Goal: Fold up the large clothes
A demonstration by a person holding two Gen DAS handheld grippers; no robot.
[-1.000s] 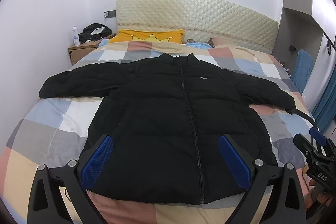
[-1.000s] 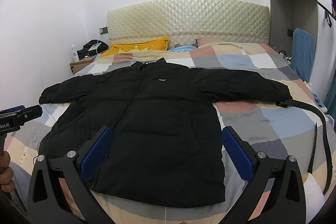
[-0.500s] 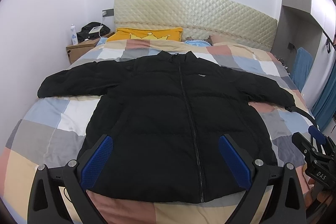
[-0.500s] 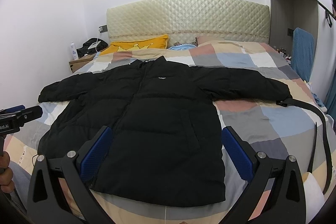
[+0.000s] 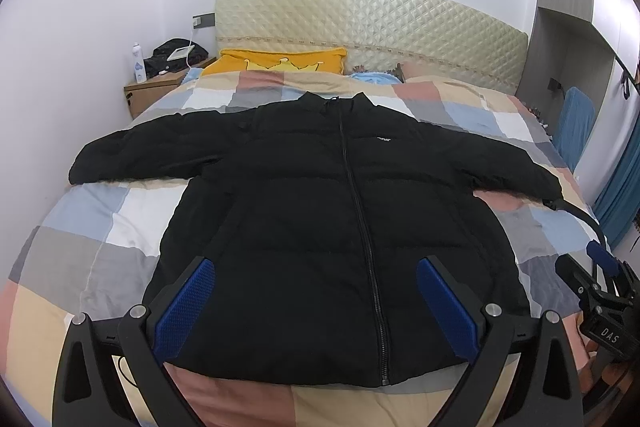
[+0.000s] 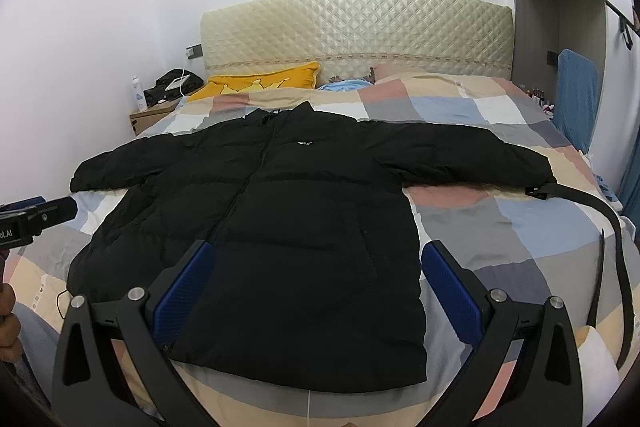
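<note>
L black two-finger gripper w/ blue textured pads [image 5: 316,301]: jaws spread wide, nothing between. R black gripper w/ blue pads [image 6: 316,291]: same, wide apart, level.

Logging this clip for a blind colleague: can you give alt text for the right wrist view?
A black puffer jacket lies zipped and face up on a checked bedspread, both sleeves spread wide. The open right hand-held gripper hovers over its hem, holding nothing. A black belt curves along the bed's right edge, and a yellow pillow rests by the headboard.

Black puffer jacket [image 5: 332,227] flat on checked bedspread [image 5: 100,227], spread-fingered left tool [image 5: 316,307] above its hem.
</note>
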